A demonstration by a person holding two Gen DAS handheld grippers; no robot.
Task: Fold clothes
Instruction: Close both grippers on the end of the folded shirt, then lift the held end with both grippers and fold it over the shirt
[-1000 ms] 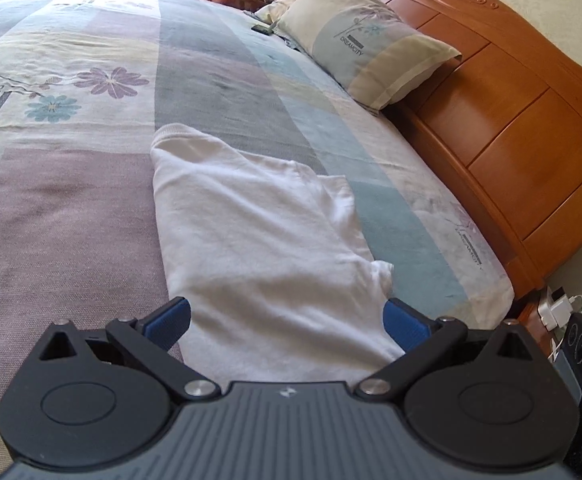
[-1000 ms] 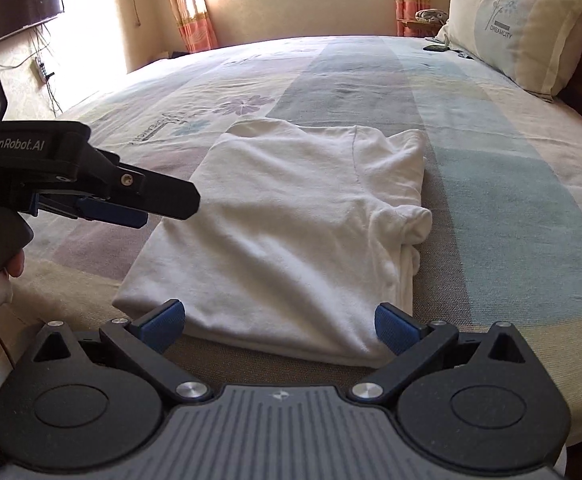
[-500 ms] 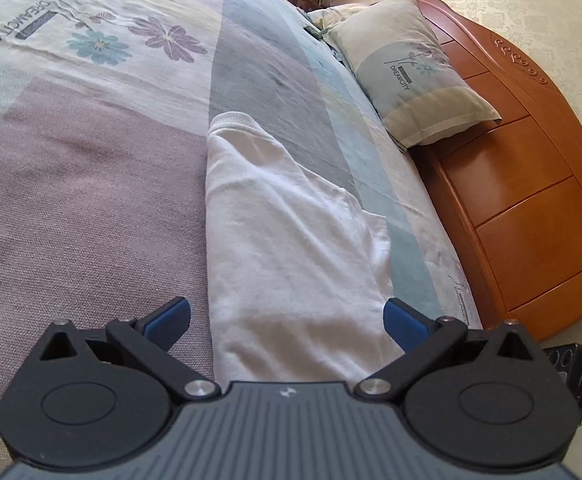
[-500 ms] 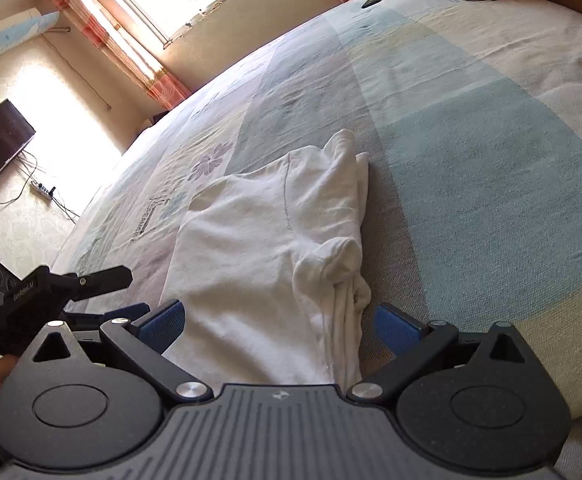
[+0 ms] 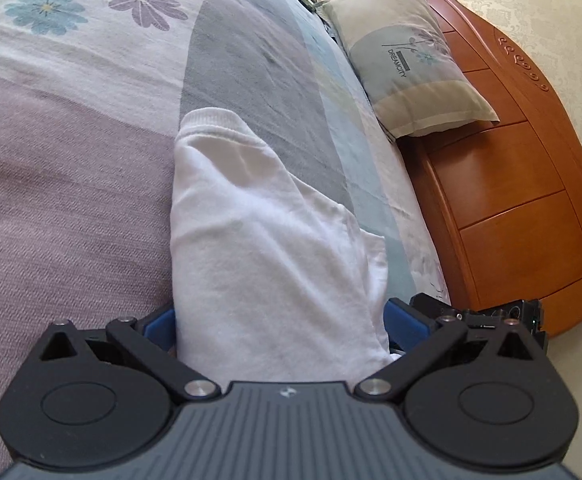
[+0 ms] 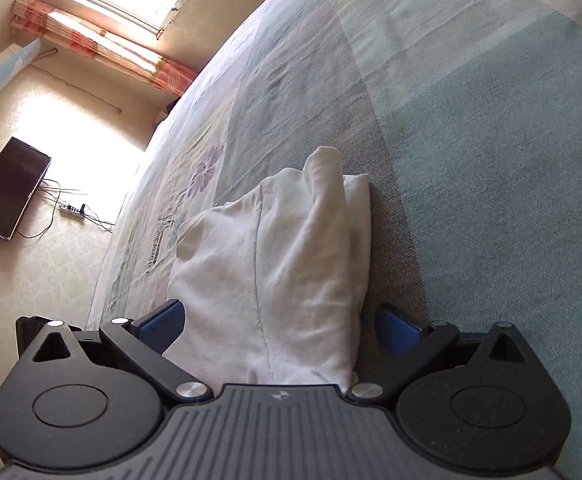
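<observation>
1. Two claws worked one white shirt [image 5: 267, 248], which lay partly folded on the bed [image 5: 71, 200], near its edge.
2. Left claw [image 5: 281, 322] stood wide open, its blue pads on either side of the shirt's near end, gripping nothing.
3. Right claw [image 6: 281, 322] was likewise spread wide around the other near corner, where layers bunched [image 6: 323, 184]; it held nothing either.
4. Judged risk: closing on only the top layer would peel the fold apart.
5. Uneven lifting between the two claws could skew the next fold, since the right side was thicker.
6. Loose sleeve cloth [image 5: 375, 256] might slip out and trail.
</observation>
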